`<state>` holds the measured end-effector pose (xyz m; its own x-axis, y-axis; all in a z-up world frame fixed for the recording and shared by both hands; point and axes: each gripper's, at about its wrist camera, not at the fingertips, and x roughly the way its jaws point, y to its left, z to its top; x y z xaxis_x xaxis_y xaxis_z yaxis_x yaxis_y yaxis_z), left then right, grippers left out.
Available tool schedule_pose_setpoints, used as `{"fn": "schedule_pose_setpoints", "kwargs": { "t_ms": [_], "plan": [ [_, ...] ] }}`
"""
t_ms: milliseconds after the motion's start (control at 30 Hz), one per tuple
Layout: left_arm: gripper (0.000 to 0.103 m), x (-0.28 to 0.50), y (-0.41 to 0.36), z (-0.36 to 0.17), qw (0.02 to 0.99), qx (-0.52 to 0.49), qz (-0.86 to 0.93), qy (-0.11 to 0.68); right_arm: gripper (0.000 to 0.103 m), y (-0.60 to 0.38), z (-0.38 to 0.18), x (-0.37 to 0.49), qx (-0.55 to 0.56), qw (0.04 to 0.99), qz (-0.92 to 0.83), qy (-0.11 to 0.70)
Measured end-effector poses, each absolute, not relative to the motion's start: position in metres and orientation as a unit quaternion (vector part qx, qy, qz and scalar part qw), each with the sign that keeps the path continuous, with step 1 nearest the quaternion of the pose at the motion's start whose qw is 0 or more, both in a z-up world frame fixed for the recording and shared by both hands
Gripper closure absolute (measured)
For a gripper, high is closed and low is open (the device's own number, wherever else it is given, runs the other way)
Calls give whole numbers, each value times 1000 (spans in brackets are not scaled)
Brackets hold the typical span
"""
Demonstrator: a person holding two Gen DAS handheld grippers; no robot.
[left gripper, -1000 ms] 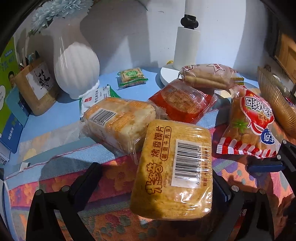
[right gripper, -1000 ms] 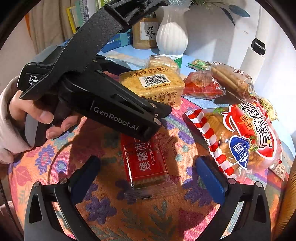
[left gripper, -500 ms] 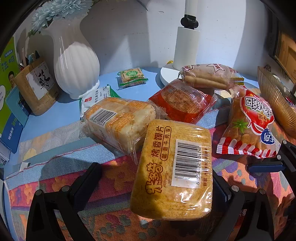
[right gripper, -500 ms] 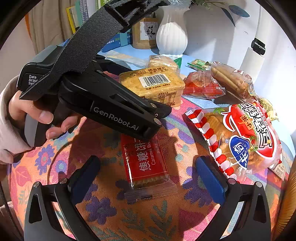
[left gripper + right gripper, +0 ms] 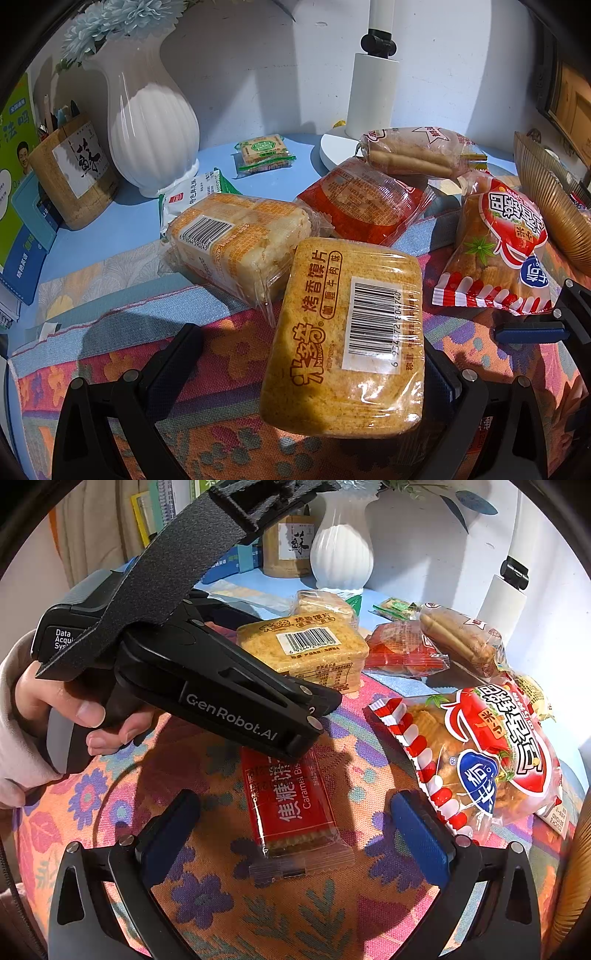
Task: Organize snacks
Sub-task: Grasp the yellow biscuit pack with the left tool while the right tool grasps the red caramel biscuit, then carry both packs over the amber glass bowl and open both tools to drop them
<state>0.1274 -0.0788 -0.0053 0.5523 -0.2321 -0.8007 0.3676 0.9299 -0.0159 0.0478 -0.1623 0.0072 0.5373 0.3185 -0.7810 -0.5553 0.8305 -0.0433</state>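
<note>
Floral tablecloth [image 5: 229, 897] underlies everything; my left gripper [image 5: 306, 363], spread wide, straddles the toast-slice pack [image 5: 345, 365], its right pad hidden behind; my right gripper [image 5: 295, 829], wide, frames the caramel biscuit packet [image 5: 291, 805], top hidden; nothing has shifted.

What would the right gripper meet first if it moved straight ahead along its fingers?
Probably the red caramel biscuit packet, lying on the floral cloth between the open fingers of the right gripper. Beyond it is the left gripper, though depth is unclear.
</note>
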Motion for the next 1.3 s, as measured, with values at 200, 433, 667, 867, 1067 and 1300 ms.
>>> {"fn": "schedule_pose_setpoints", "kwargs": {
  "t_ms": [200,433,667,867,1067,1300],
  "plan": [
    [0,127,-79,-5,878,76,-171,441,0,-162,6,49,-145,865,253,409],
    [0,127,-79,-5,878,75,-170,441,0,-162,6,48,-144,865,252,409],
    [0,128,-79,-6,878,76,-171,442,0,-162,6,52,-138,865,249,413],
    [7,121,-78,-4,880,75,-175,434,0,-160,6,55,-136,867,243,414],
    [50,90,-84,13,896,100,-200,383,49,-163,9,54,-123,878,231,401],
    [50,83,-59,34,917,44,-195,346,71,-174,15,52,-73,881,266,384]
  ]
}}
